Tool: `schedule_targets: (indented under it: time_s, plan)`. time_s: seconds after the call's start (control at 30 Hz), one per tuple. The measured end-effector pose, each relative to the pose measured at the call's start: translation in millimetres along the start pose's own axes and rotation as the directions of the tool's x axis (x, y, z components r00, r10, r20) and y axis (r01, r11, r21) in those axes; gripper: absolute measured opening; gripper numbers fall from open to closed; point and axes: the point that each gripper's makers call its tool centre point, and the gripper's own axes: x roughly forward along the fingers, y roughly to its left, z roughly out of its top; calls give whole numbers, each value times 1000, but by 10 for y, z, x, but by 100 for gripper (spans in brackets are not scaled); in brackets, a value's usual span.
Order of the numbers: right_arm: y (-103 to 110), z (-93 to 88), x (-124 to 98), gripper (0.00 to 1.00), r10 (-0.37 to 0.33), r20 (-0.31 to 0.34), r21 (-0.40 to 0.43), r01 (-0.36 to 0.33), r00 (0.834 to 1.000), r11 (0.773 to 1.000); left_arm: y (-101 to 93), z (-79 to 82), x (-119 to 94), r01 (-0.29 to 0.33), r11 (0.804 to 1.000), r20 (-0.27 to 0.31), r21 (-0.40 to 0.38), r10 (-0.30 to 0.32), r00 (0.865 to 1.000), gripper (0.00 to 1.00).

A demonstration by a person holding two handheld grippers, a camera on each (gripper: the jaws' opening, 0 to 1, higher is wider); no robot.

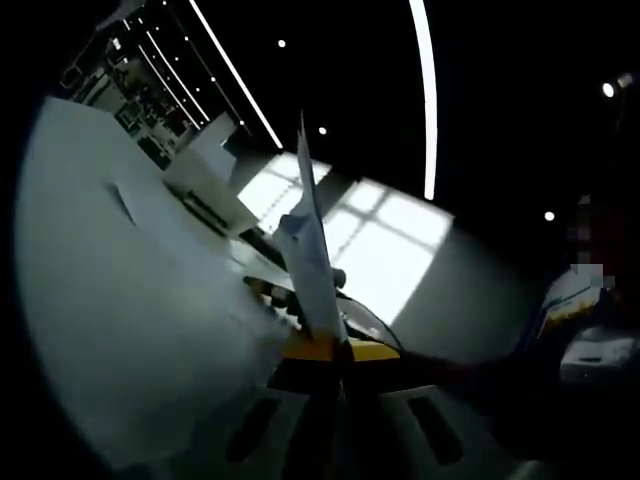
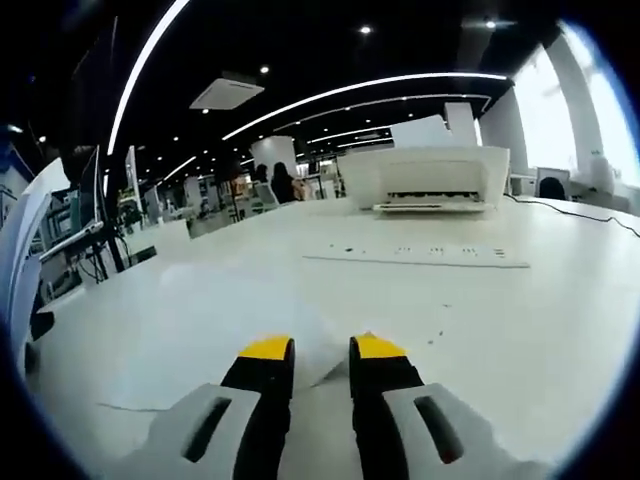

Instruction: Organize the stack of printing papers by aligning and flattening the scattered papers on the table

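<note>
In the left gripper view a white sheet of paper stands edge-on, rising from between the yellow-tipped jaws. My left gripper is shut on its lower edge and lifted off the white table, which tilts away at the left. In the right gripper view my right gripper sits low over the table, its yellow-tipped jaws close together on white paper that lies flat between them. More pale paper spreads over the table ahead and to the left.
A white printer stands at the table's far side, also in the left gripper view as the printer. A long flat strip lies in front of it. A cable trails at the right. People sit far back.
</note>
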Motion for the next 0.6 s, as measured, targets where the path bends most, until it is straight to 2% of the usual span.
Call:
schedule_targets:
  time_s: [0.27,0.37,0.6]
  plan:
    - [21,-9,15,10,3,-8,-14,-3,1000,1000,-1,-1,-2,0,1000,0,1,0,1000,6]
    - [46,-25,32,5,4,-14,-52,-5,1000,999,3,1,-4,-1,1000,0,1,1,1000,6]
    - [77,-15,32,0,24,-10,7,-24,1000,1000,9,6,-6,0,1000,0,1,0,1000,6]
